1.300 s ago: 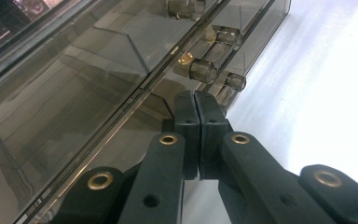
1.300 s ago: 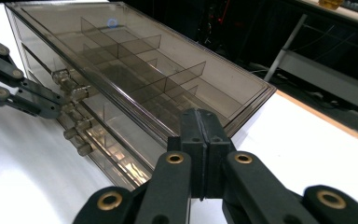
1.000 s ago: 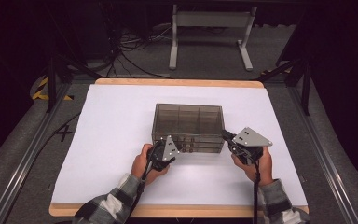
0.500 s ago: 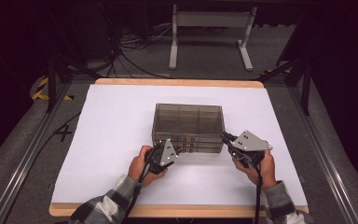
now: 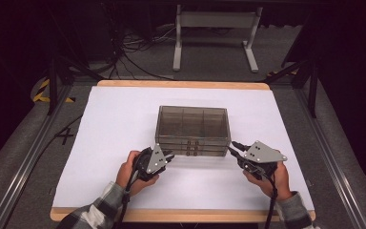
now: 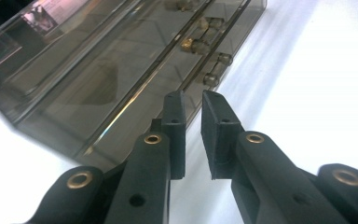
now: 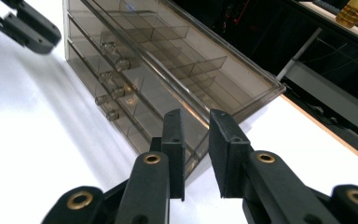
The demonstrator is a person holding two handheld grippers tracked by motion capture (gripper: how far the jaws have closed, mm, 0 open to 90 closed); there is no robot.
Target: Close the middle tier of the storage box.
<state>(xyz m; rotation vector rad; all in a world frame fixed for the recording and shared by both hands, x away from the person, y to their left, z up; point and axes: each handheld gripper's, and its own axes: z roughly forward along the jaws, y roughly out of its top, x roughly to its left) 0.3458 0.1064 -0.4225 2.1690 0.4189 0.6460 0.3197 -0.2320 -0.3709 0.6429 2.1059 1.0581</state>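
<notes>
While both hands stayed low at the near side of the table, the scene read as follows.

Drawer box: a smoky see-through drawer box (image 5: 193, 130) stood near the middle of the white table (image 5: 109, 124), its drawer fronts with small knobs (image 6: 210, 78) facing the person.

Left gripper: the left gripper (image 5: 167, 157) sat just beside the box's near left corner; in the left gripper view its tips (image 6: 193, 105) were close to the lower front edge, but not on it.

Left jaws: slightly apart, having just been opening, with nothing between them.

Right gripper: the right gripper (image 5: 233, 148) lay at the near right corner of the box; in the right gripper view its tips (image 7: 196, 122) pointed at that corner.

Right jaws: a narrow gap, having just been opening, nothing clamped; whether a tip touched the box could not be told.

Drawers: all pushed in, dividers visible through the top (image 7: 186, 60).

Hands: one hand (image 5: 126, 168) and the other hand (image 5: 271, 179) each wrapped a gripper body.
</notes>
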